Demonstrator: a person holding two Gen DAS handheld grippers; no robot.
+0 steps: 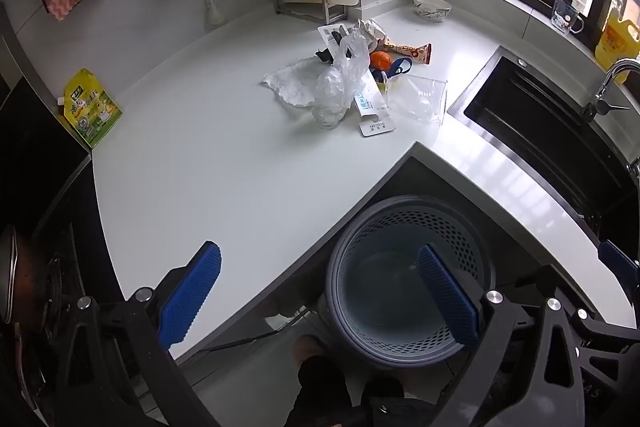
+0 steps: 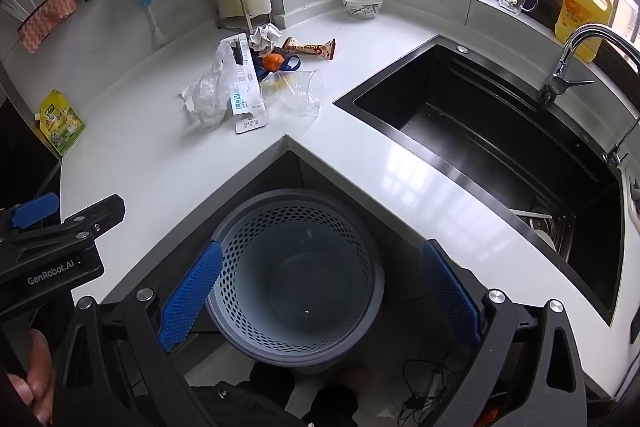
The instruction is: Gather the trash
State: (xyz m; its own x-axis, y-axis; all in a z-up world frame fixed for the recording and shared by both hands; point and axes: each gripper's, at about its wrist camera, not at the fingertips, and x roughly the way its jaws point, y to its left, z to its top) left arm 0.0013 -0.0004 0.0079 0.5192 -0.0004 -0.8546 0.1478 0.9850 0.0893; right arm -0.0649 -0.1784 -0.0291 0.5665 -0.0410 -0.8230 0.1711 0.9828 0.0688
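Here: white L-shaped counter [image 2: 168, 167] | trash pile [image 2: 256, 79] | sink [image 2: 480, 131] | bin [image 2: 296, 279]

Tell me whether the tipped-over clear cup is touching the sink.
Apart. The right wrist view shows bare white counter between the clear cup and the sink edge.

The bin [image 2: 296, 279] stands on the floor in the inner corner of the bench [image 2: 168, 163]. Beyond the bin, on the bench, lies the trash pile [image 2: 256, 75], with the tipped cup [image 2: 296, 93] at its sink side. The sink [image 2: 480, 131] is set right of the bin; the pouch [image 2: 60, 127] lies far left; the bowl [image 2: 362, 6] sits behind the pile.
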